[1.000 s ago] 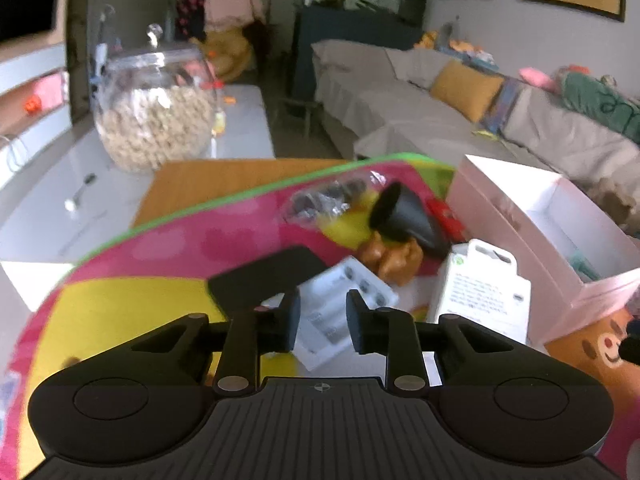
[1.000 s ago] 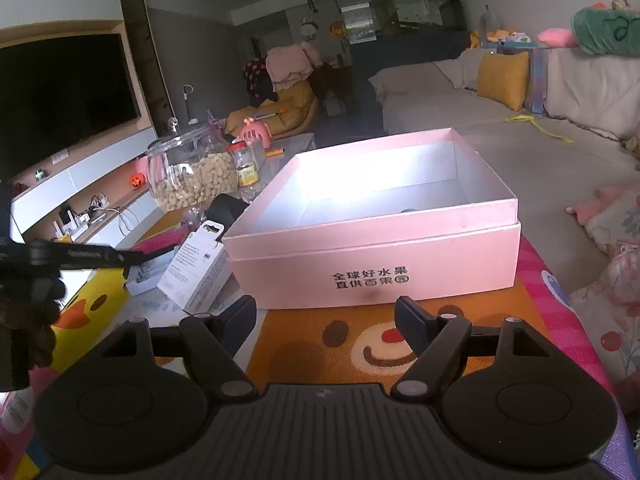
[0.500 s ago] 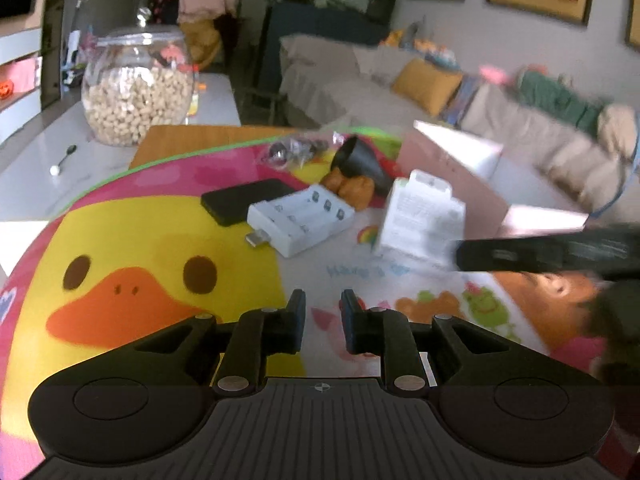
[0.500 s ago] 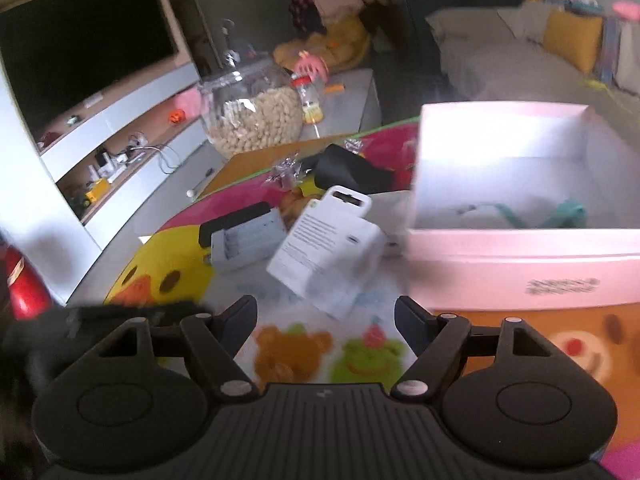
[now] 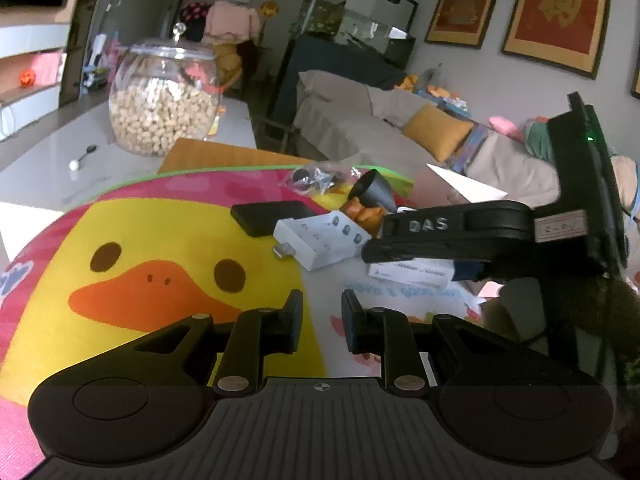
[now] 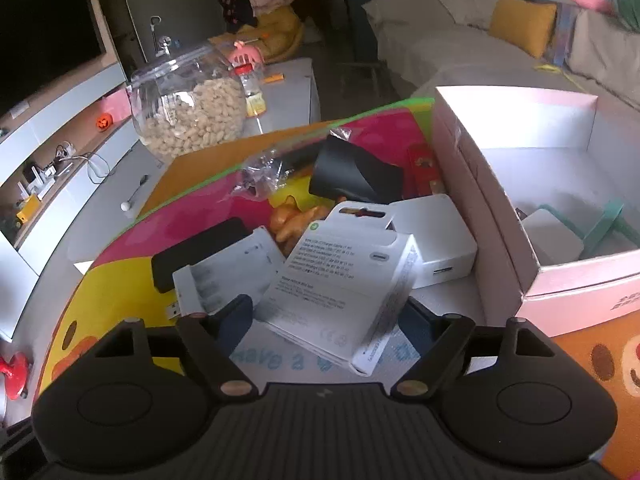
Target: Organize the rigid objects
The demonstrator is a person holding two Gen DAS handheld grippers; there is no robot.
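On the left, the left tongs (image 5: 318, 322) hang over the duck-print play mat (image 5: 160, 240) on the table, their fingers only a narrow gap apart and gripping nothing; they look parked for this step. Beyond them, in the middle of the mat, lie a black flat case (image 6: 196, 252) and a white battery charger (image 6: 228, 276) touching it, then an orange toy (image 6: 296, 220) and a black cone-shaped piece (image 6: 352, 176) farther back. To the right of these, the right tongs (image 6: 326, 318) are spread wide, 1 finger on each side of the white retail packet (image 6: 340, 292), not yet closed on it as far as I can tell. The step in hand seems to be the pick-up of this packet for the open pink box (image 6: 500, 184) at the right. The packet lies tilted, propped on its neighbours, its long axis running from near-right to far-left, the hang-tab end pointing away toward the cone; a white power adapter (image 6: 436, 240) sits just beside it. Next, I judge, the fingers must close across the packet's short width, lift it clear of the charger and adapter, and carry it right over the box wall.
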